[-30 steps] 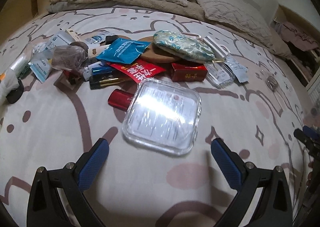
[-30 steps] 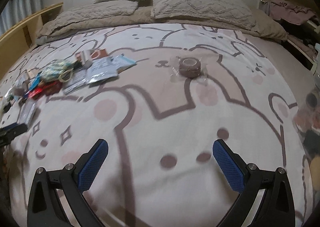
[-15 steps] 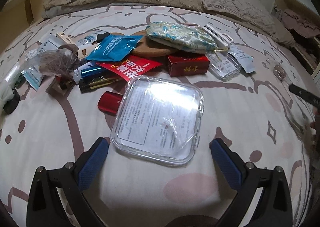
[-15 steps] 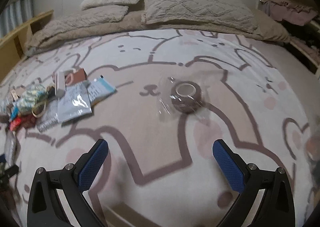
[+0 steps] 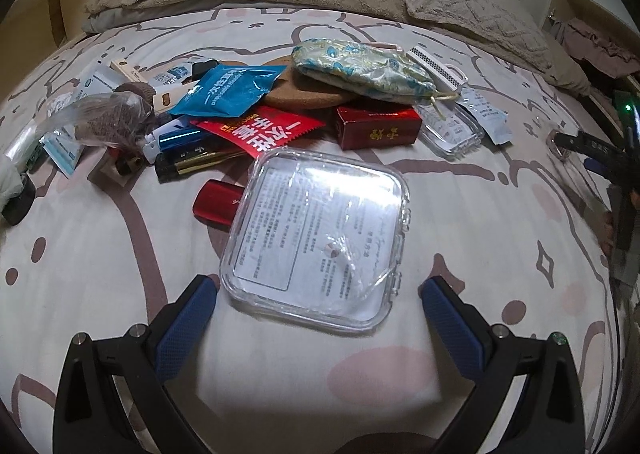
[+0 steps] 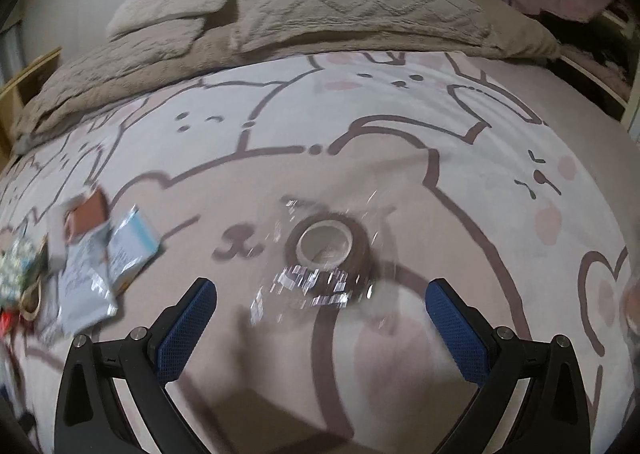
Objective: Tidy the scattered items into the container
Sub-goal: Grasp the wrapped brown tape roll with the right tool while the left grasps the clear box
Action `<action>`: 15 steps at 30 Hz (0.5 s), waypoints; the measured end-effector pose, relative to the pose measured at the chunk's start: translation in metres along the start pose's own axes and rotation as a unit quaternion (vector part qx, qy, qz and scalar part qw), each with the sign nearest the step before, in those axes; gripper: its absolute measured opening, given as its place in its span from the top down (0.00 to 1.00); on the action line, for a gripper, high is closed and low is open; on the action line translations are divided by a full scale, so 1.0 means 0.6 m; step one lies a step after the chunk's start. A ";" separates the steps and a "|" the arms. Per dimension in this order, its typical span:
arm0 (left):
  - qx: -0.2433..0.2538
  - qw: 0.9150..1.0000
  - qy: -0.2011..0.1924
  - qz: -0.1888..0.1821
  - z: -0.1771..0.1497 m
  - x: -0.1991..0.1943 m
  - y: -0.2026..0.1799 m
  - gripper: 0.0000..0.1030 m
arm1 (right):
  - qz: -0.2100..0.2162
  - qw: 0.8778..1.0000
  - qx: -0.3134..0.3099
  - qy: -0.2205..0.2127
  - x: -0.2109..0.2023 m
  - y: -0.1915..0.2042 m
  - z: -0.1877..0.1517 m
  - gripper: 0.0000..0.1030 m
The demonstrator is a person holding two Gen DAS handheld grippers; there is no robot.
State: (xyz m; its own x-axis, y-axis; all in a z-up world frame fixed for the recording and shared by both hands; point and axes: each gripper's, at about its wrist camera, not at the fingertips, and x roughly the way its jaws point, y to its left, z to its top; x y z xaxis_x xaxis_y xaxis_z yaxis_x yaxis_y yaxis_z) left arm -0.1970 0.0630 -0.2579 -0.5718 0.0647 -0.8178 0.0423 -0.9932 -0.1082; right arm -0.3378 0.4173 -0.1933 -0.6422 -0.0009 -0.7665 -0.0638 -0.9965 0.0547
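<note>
On the bed, the lidded container lies nearest the left-wrist camera, with the scattered pile behind it from 10 to 1 o'clock. A small case touches the container at 10 o'clock. In the right-wrist view, the wrapped tape roll lies alone, well apart from packets at 9 o'clock.

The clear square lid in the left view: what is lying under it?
Under the clear square lid, its far-left corner covers one end of a red case. A printed sheet shows through it. Otherwise only bedsheet seems below.
</note>
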 end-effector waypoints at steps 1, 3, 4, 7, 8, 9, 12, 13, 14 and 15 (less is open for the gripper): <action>-0.001 1.000 -0.001 -0.001 0.001 0.000 0.001 0.00 | -0.003 1.000 0.008 -0.001 0.005 -0.003 0.004 0.00; -0.002 1.000 -0.005 0.000 0.001 0.000 0.002 0.00 | -0.008 1.000 0.017 -0.003 0.014 -0.007 0.011 0.00; -0.002 1.000 -0.007 0.001 0.001 0.001 0.002 0.00 | -0.010 1.000 0.019 -0.004 0.018 -0.007 0.013 0.00; -0.003 1.000 -0.013 0.002 0.000 0.000 0.002 0.00 | -0.012 1.000 0.018 0.000 0.031 -0.004 0.018 0.00; -0.004 1.000 -0.015 0.001 0.000 0.000 0.003 0.00 | -0.012 1.000 0.017 0.001 0.034 -0.003 0.018 0.00; -0.006 1.000 -0.017 0.001 0.000 -0.001 0.004 0.00 | -0.011 1.000 0.016 0.002 0.037 -0.002 0.018 0.00; -0.010 1.000 -0.021 0.002 0.003 -0.001 0.006 0.02 | -0.011 1.000 0.013 0.010 0.045 0.000 0.018 0.00; -0.012 1.000 -0.023 0.004 0.005 -0.001 0.007 0.03 | -0.012 1.000 0.012 0.014 0.047 0.001 0.017 0.00; -0.014 1.000 -0.025 0.006 0.007 0.000 0.006 0.04 | -0.014 1.000 0.010 0.016 0.049 0.002 0.016 0.00; -0.015 1.000 -0.026 0.007 0.009 0.002 0.007 0.04 | -0.017 1.000 0.008 0.018 0.051 0.003 0.015 0.00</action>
State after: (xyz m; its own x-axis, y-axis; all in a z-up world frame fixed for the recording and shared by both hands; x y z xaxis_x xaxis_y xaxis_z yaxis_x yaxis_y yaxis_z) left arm -0.2015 0.0586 -0.2562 -0.6124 0.0458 -0.7892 0.0750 -0.9905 -0.1156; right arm -0.3647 0.4163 -0.2108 -0.6110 0.0287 -0.7911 -0.0974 -0.9945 0.0391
